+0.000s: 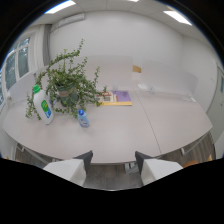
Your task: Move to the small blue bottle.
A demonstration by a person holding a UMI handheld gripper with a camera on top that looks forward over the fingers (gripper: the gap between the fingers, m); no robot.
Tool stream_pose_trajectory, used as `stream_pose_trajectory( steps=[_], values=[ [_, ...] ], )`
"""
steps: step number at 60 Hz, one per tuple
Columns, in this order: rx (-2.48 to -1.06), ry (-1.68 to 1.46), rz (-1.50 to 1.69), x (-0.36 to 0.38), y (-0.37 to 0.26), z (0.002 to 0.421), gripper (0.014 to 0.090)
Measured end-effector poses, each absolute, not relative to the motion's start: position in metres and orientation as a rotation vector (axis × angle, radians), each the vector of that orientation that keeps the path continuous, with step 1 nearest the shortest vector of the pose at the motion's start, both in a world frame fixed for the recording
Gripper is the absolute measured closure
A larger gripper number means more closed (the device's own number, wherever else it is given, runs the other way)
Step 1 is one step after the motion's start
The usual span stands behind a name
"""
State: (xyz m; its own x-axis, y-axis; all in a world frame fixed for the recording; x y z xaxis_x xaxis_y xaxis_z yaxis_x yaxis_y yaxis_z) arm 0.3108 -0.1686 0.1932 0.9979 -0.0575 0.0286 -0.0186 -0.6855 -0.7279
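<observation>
So the small blue bottle (83,118) was sitting upright on the big pale table (125,135), well beyond the fingers and off to the left of them; it looked like clear plastic with a blue cap and a blue label, pretty stubby in shape. Just to its left stood a taller white jug (43,106) with a green cap and a green label; right behind both of them was a potted plant (67,82), all trailing leafy stems spilling out over the tabletop.

The gripper (114,165) was held low, short of the table's near edge and looking out across it; its tongs were released, the two pale blocky fingers (70,167) with dark inner pads standing apart with nothing between them but the table edge and floor below. The bottle was nowhere near the gap; it sat far ahead and left of the left finger.

Further back on the table lay a flat booklet or mat (118,98), yellow and purple; past that a small tan box (136,69) and a whitish thing too small to tell. The tabletop was smooth and matte with a seam running down it; the room had plain white walls, windows (15,65) on the left and strip lights (60,6) on the ceiling.
</observation>
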Motion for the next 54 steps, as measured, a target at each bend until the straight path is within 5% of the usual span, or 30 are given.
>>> stream_pose_trajectory(
  steps=[16, 54],
  values=[
    [-2.329, 0.041, -0.047, 0.301, -0.164, 0.183, 0.0205],
    [-2.369, -0.052, 0.063, 0.143, -0.127, 0.105, 0.0206]
  ],
)
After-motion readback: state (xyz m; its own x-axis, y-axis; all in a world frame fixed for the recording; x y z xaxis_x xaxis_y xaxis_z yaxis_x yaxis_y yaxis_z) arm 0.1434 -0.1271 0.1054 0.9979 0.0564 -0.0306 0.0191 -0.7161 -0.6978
